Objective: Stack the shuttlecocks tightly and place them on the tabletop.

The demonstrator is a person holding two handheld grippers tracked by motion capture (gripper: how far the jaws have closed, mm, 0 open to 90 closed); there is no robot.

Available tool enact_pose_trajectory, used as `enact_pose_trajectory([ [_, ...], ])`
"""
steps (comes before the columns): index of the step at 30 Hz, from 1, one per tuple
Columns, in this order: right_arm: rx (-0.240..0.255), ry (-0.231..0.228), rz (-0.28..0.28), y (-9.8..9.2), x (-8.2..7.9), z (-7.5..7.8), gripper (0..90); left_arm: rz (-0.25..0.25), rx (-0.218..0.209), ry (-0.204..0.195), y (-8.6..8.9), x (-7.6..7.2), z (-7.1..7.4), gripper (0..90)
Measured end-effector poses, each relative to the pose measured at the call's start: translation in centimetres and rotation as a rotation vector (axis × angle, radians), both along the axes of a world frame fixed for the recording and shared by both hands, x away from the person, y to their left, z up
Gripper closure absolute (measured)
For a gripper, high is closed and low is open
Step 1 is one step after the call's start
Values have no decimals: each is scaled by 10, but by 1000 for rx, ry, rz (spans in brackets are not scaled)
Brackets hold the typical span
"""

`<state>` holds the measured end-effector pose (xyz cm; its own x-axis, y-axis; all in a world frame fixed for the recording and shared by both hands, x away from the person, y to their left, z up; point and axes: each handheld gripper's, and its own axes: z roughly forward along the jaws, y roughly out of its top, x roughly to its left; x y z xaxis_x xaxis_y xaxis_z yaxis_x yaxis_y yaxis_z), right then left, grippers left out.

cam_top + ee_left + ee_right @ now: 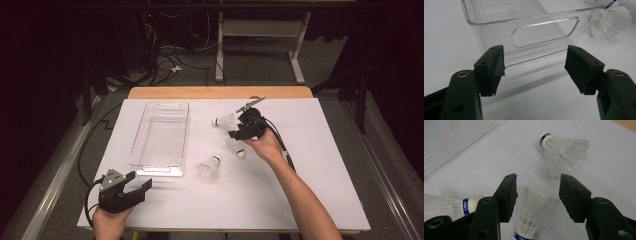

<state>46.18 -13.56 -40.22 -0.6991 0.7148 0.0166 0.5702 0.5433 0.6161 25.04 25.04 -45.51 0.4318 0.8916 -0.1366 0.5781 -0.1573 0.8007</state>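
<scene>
Three white shuttlecocks with blue bands lie on the white table. In the high view one shuttlecock (225, 120) is farthest, one shuttlecock (238, 147) lies by the right hand, and one shuttlecock (209, 168) is nearest the tray. My right gripper (236, 134) hovers over the middle one. In the right gripper view its open jaws (537, 192) straddle that shuttlecock's feather skirt (531, 212); the left jaw is at the skirt's edge and the right one stands apart. My left gripper (139, 180) rests open at the near left, empty (535, 67), facing the clear tray (524, 25).
The clear plastic tray (162, 135) with handle slots stands left of centre. From the right gripper, one shuttlecock (561, 150) lies ahead and another (446, 206) to the left. A shuttlecock (609, 25) lies just right of the tray's near end. The table's wooden far edge (220, 92) shows.
</scene>
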Motion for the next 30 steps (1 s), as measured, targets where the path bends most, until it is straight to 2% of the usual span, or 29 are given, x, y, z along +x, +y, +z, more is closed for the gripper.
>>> enact_pose_trajectory([
  [12, -43, 57, 2, 10, 8, -5, 499, 1, 1, -2, 0, -1, 0, 326],
  [15, -46, 55, 19, 10, 10, -6, 508, -1, 5, 0, -1, -1, 0, 327],
  [27, -75, 63, 36, 9, 7, -5, 600, 0, 2, -5, -1, -1, 0, 326],
  [30, -79, 78, 45, 9, 5, -5, 636, 0, 2, -5, -1, -1, 0, 326],
])
